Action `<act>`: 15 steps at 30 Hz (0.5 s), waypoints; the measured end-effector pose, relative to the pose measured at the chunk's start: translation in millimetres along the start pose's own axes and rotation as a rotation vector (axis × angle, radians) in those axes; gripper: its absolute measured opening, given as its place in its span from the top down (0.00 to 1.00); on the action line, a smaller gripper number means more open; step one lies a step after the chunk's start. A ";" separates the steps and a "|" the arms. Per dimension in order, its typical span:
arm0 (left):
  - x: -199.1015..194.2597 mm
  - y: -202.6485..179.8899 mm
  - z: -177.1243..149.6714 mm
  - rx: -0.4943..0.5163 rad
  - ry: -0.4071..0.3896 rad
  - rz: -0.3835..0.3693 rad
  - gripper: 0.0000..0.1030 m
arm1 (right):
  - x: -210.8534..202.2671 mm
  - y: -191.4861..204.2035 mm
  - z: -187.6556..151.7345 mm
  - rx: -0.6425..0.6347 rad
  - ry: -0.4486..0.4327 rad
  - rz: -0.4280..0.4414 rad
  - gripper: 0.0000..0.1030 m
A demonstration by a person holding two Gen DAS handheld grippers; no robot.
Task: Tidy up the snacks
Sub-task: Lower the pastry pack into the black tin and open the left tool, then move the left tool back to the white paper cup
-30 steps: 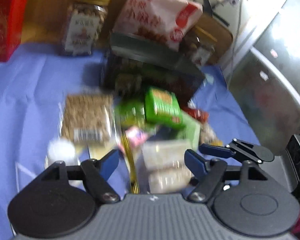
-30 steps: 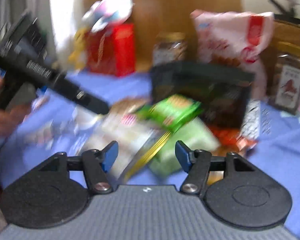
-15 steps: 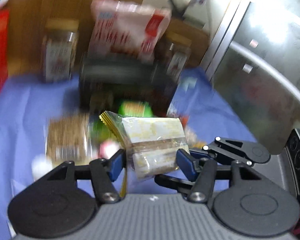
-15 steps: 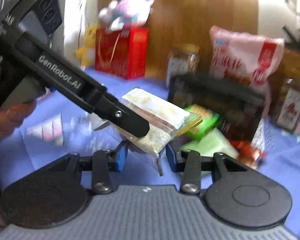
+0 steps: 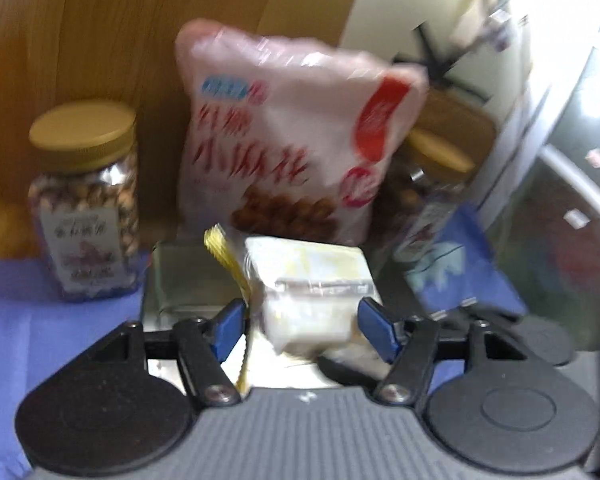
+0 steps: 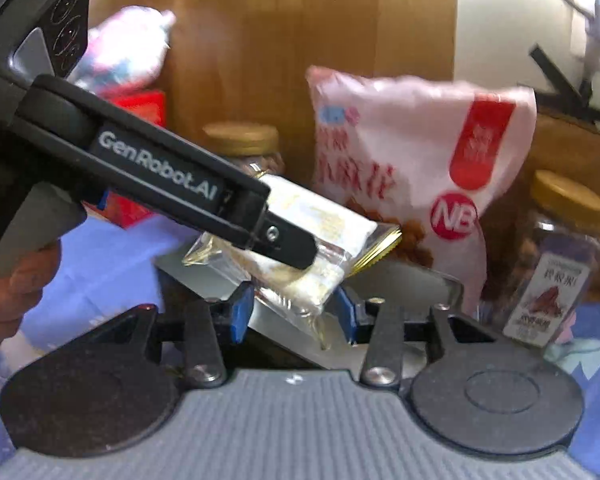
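Note:
A clear-wrapped pale snack packet [image 5: 312,280] with a gold edge hangs in the air over the open dark box [image 5: 180,276]. My left gripper [image 5: 304,332] has the packet between its blue pads, and its jaws are opening. In the right wrist view the same packet [image 6: 332,224] sits between the pads of my right gripper [image 6: 294,314], whose jaws are opening too. The left gripper's black finger [image 6: 284,240] reaches in from the left and crosses over the packet. The box [image 6: 400,280] lies just below and behind it.
A pink snack bag [image 5: 292,140] leans behind the box, with a nut jar on its left [image 5: 84,200] and another on its right [image 5: 432,200]. A blue cloth [image 5: 20,320] covers the table. A red box [image 6: 140,108] and a person's hand [image 6: 4,292] are at the left.
Both grippers closed on the packet in the snack pile, lifted it together and carried it toward the back. It now hangs over the dark box, closer to the pink bag.

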State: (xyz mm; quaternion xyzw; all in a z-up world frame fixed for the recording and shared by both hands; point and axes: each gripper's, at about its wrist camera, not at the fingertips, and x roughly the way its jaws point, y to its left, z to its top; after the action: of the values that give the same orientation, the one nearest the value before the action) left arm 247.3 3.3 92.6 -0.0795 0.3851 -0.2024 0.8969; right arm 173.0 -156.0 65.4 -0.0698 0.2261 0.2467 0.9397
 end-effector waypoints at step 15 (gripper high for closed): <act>-33.6 79.2 -71.8 -0.272 0.112 0.200 0.21 | -64.7 -74.3 -89.3 0.551 -0.003 0.009 0.49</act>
State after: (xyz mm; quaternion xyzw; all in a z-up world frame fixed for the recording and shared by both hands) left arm 198.4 90.2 41.4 -0.1498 0.4641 -0.0624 0.8708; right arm 124.7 -270.2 17.3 0.1900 0.2838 0.1802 0.9224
